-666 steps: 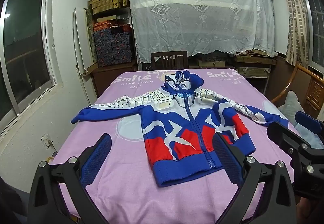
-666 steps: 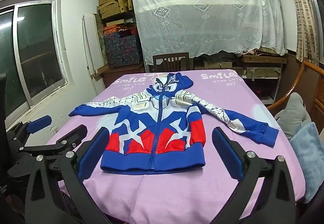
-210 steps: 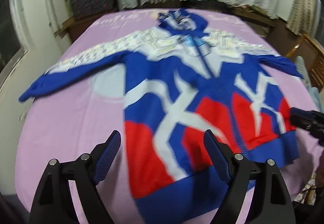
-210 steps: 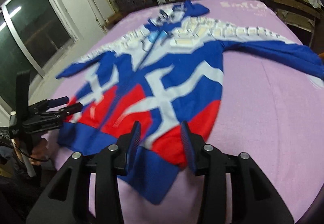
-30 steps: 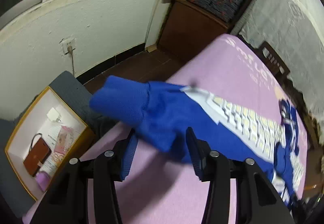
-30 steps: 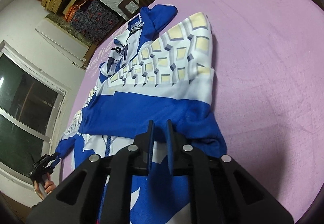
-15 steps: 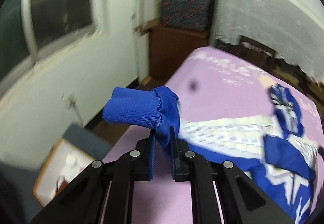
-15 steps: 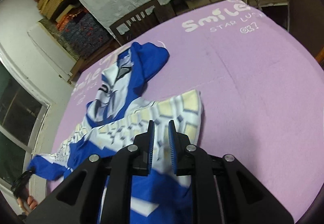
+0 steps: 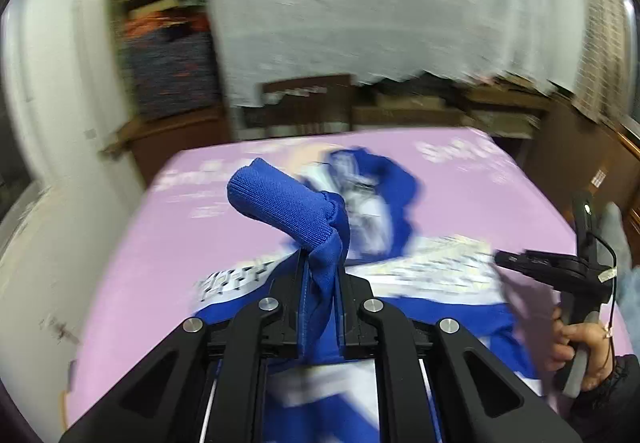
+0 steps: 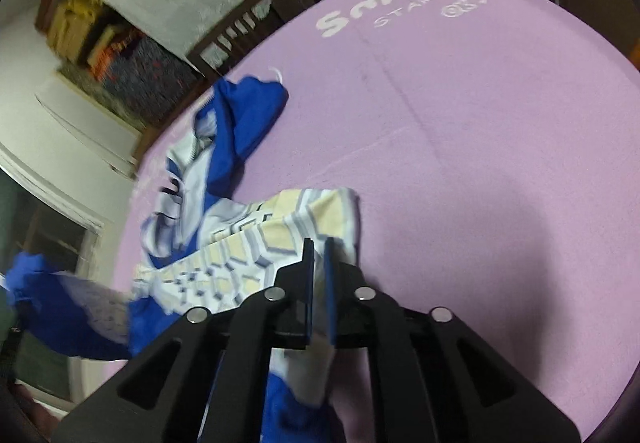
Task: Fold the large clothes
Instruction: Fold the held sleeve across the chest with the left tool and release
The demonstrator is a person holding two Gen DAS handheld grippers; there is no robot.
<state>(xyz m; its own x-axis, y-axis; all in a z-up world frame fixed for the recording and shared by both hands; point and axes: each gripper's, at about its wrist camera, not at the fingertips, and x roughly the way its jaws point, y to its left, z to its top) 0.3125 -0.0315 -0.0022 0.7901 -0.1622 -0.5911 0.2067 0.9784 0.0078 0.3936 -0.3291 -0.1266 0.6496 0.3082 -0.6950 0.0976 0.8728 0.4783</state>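
1. The hoodie (image 9: 360, 299) is soft, light knit that sags and creases under its own weight. It will drape rather than hold a shape, so it wants a hold at firm edges: the ribbed cuff, the hem, a shoulder fold.
2. It lies spread on the purple-covered counter (image 10: 480, 123), hood (image 10: 244, 119) beyond both sets of fingers, body beneath and behind them.
3. The left gripper (image 9: 319, 275) has its fingers clamped tight on the blue sleeve just behind the cuff (image 9: 280, 203), which sticks up past the fingertips.
4. The right gripper (image 10: 316, 255) has its fingers nearly together, pinching the white-and-cream patterned fold (image 10: 256, 243); cloth runs between the pads and trails back under them.
5. Thin fabric could slip from either pinch if it is tugged sideways.
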